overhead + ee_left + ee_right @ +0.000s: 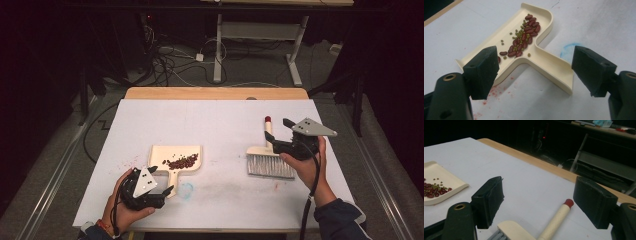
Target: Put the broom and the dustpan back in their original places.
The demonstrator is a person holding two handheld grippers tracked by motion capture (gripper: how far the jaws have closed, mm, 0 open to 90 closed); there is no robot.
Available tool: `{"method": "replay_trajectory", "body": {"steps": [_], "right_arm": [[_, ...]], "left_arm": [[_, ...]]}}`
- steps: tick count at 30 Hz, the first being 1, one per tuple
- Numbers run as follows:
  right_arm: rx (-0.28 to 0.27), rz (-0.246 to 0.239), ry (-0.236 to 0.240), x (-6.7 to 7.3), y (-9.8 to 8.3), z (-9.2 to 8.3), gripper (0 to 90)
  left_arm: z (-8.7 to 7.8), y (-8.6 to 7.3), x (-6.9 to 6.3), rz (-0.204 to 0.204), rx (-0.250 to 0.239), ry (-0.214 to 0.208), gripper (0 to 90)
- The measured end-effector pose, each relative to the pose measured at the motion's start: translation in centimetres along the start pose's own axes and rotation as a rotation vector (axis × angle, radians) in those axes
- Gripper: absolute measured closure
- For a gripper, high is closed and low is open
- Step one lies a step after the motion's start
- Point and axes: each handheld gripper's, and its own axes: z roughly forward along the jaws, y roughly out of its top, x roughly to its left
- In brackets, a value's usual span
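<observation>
In the right gripper view, the brush (541, 226) is cut off by the bottom edge: just the tip of its grey bristles shows, and the lower handle runs out of the picture. There the dustpan (439, 182) is cropped by the left edge. In the left gripper view, one black pad of the left tongs (537, 72) covers a corner of the dustpan and part of one bean. In the high view, the beans (181, 161) are too small to tell apart.
</observation>
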Motion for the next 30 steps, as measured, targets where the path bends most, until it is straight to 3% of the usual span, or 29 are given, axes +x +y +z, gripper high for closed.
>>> {"method": "replay_trajectory", "body": {"steps": [10,13,16,30], "right_arm": [[-0.023,-0.05,-0.003,1.5,-0.8,-2.5,25.1],[-0.021,-0.088,-0.005,1.9,-1.3,-3.0,24.9],[-0.028,-0.134,-0.038,2.5,-1.9,-3.4,24.8],[-0.012,-0.123,0.004,3.2,-5.1,-4.9,25.3]], "left_arm": [[0.2,-0.1,0.1,0.005,0.003,-0.004,20.5],[0.1,-0.1,0.2,0.008,0.0,0.002,20.4],[0.0,0.0,0.4,0.01,-0.004,0.016,20.4],[0.1,0.0,0.6,0.0,-0.007,0.028,20.4]]}}
